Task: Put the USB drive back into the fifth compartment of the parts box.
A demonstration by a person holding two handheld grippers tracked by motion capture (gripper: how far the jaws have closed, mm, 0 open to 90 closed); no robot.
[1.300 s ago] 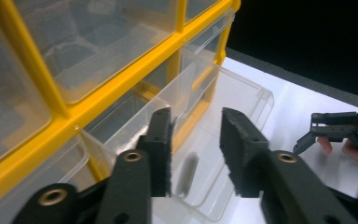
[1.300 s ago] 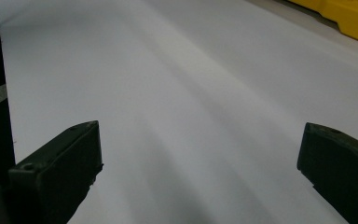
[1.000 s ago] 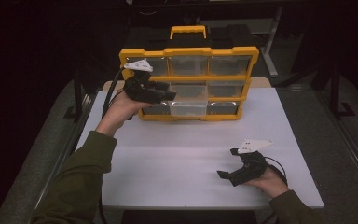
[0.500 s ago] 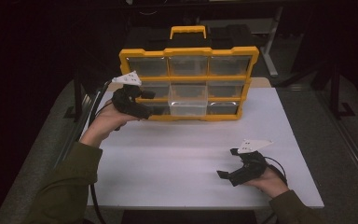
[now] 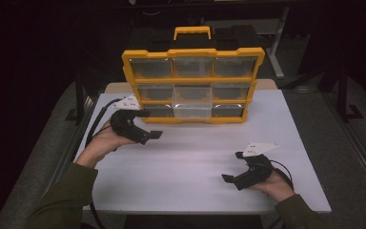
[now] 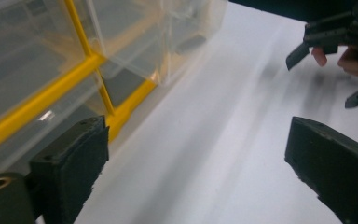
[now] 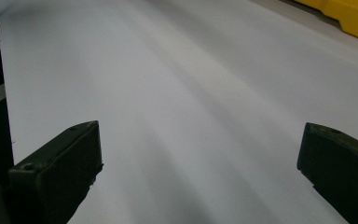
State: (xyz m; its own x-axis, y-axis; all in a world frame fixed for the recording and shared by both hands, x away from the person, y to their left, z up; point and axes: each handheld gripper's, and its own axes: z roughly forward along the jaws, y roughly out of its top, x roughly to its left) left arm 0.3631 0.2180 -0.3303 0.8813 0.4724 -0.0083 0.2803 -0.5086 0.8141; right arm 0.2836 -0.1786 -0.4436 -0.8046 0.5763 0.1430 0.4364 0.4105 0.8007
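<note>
- Left gripper [image 5: 147,132] at the table's [image 5: 190,167] left side, just in front of the organizer case [image 5: 190,88]; jaws just opened wide, nothing between them.
- Case standing upright at the far edge, yellow frame, clear lid over nine compartments; contents too dim to tell, a clear bin [image 5: 192,101] in the lower middle.
- Probably rigid hard plastic, fairly light, smooth clear panels likely slippery; best taken by the top handle [image 5: 192,32] or the yellow rim.
- Right gripper [image 5: 232,171] resting at the near right, well apart from the case, jaws wide, empty.

yellow organizer case [image 5: 193,86], upright, clear drawers
</note>
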